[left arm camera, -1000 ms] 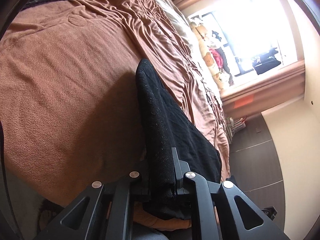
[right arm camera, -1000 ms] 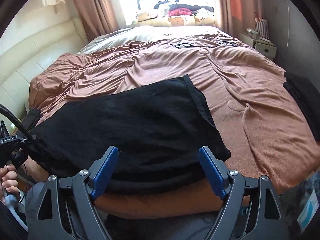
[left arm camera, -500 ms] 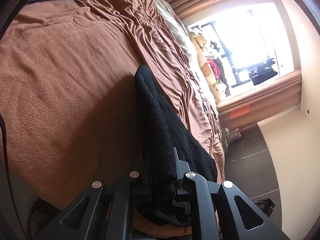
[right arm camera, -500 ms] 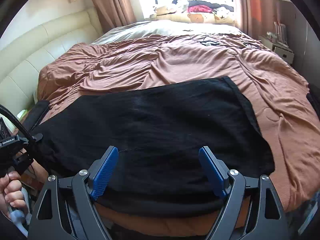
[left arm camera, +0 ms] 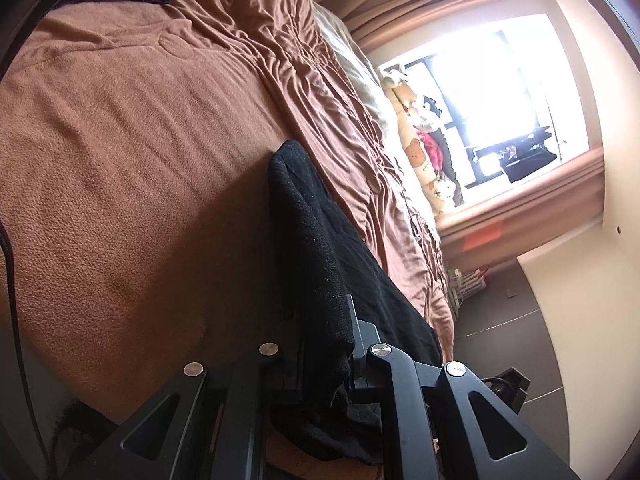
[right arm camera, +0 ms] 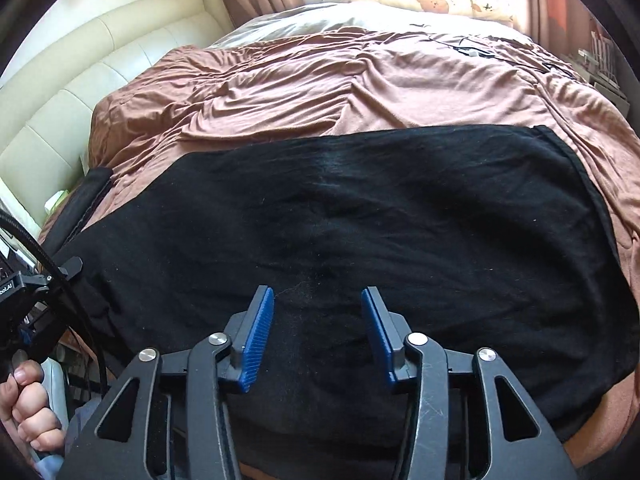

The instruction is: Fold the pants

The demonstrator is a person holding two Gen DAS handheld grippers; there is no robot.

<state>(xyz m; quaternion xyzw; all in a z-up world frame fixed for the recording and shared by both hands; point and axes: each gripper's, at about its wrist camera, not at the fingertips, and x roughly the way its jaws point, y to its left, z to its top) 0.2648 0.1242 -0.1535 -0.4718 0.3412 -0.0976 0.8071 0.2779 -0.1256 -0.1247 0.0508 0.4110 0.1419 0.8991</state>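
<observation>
Left gripper [left arm camera: 320, 344] clamped on the black pants [right arm camera: 360, 232]; right gripper [right arm camera: 318, 320] narrowing above them, gripping nothing.

The left jaws pinch a raised fold of the pants at their end by the bed's near edge. The right gripper's blue pads [right arm camera: 258, 336] have just been closing, a gap remaining between them, black cloth below but not pinched. The pants lie spread flat across the near part of the brown blanket [right arm camera: 360, 88], along the bed's near edge. A person's hand [right arm camera: 28, 412] shows at the lower left.
</observation>
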